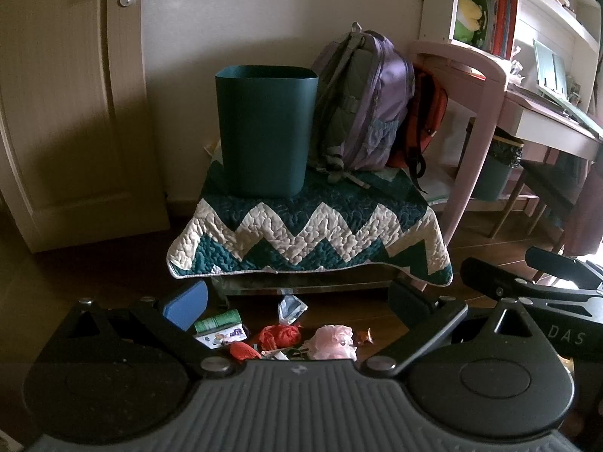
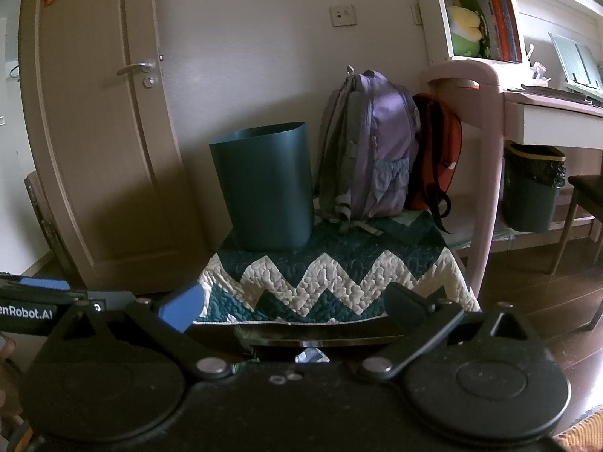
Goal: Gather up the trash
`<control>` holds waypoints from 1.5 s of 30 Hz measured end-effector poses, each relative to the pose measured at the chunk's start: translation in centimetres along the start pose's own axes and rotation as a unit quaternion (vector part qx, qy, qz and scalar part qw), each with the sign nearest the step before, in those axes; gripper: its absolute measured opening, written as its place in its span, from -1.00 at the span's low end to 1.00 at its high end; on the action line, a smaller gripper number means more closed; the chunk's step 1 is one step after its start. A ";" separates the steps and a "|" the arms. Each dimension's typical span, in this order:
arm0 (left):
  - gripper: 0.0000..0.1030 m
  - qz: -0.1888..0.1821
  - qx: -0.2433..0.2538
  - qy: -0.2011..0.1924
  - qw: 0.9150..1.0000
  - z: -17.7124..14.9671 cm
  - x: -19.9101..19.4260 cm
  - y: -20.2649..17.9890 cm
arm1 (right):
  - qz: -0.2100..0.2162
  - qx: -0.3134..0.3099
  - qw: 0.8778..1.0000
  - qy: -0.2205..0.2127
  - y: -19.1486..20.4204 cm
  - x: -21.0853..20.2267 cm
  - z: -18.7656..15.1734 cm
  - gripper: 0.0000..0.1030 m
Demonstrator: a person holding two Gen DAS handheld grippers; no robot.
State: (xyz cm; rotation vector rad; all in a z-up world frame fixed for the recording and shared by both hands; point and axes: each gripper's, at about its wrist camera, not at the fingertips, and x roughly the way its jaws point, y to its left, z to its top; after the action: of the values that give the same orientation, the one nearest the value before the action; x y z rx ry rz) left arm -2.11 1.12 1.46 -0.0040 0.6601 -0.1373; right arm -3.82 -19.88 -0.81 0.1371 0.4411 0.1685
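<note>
Green and empty-looking, the dark bin (image 1: 267, 128) stands on the quilt (image 1: 309, 226), near its left edge. The trash (image 1: 286, 335) lies on the floor below the front edge. Our left gripper (image 1: 297, 301) and right gripper (image 2: 290, 307) hold nothing, fingers spread wide. We should go low and pinch one piece.

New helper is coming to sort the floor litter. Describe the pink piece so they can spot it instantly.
Find the low stand draped in a teal-and-white zigzag quilt, with the dark teal bin on top. On the wooden floor before it lies a small litter pile. The pink crumpled tuft sits at its right, pale and frilly beside the red plastic scraps.
</note>
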 end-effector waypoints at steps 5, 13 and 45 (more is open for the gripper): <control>0.99 0.000 0.000 0.000 1.000 0.0 0.0 0.0 | 0.000 0.000 1.000 0.000 0.0 0.0 0.0 0.98; 0.99 -0.001 0.000 0.000 1.000 0.1 0.0 0.1 | -0.002 0.002 1.000 0.001 -0.2 -0.1 0.1 0.97; 0.99 0.032 -0.034 0.067 0.997 2.0 11.3 7.2 | -0.007 -0.020 0.998 0.059 -1.2 9.8 1.0 0.98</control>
State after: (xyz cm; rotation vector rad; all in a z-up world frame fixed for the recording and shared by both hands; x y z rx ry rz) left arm 8.84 6.76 -4.22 -0.0387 0.7983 -0.0539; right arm 5.50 -19.27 -4.11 0.0852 0.5567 0.1726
